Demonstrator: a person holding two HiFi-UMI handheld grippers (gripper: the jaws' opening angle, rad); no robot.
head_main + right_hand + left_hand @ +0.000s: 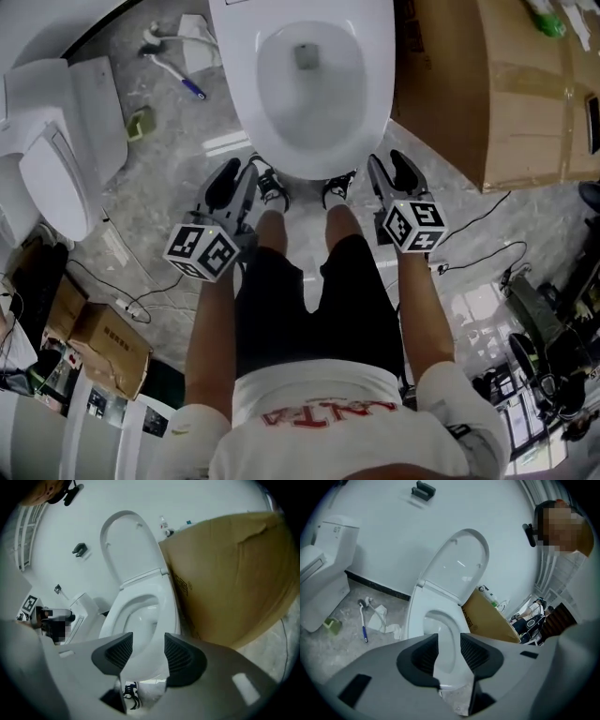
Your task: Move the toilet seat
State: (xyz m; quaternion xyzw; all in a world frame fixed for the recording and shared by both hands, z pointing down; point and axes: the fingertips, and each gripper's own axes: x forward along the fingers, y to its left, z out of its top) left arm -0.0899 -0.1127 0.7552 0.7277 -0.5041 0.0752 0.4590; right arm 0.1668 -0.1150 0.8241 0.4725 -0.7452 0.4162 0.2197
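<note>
The white toilet (375, 84) stands in front of me with its bowl uncovered. Its seat cover (459, 564) is raised upright against the wall and also shows in the right gripper view (124, 545). I cannot tell whether a seat ring lies on the rim. My left gripper (242, 178) hangs low at the bowl's front left, open, with nothing between its pads (426, 652). On the other side, at the front right, my right gripper (392, 171) is open and empty too. Both point at the bowl (440, 634) (136, 620) without touching it.
A second white toilet (56, 141) stands at the left. A large cardboard box (506, 84) stands close against the toilet's right side. A toilet brush (173, 73) and crumpled paper lie on the floor behind left. Cables (469, 244) run at the right. My shoes (272, 192) touch the bowl's base.
</note>
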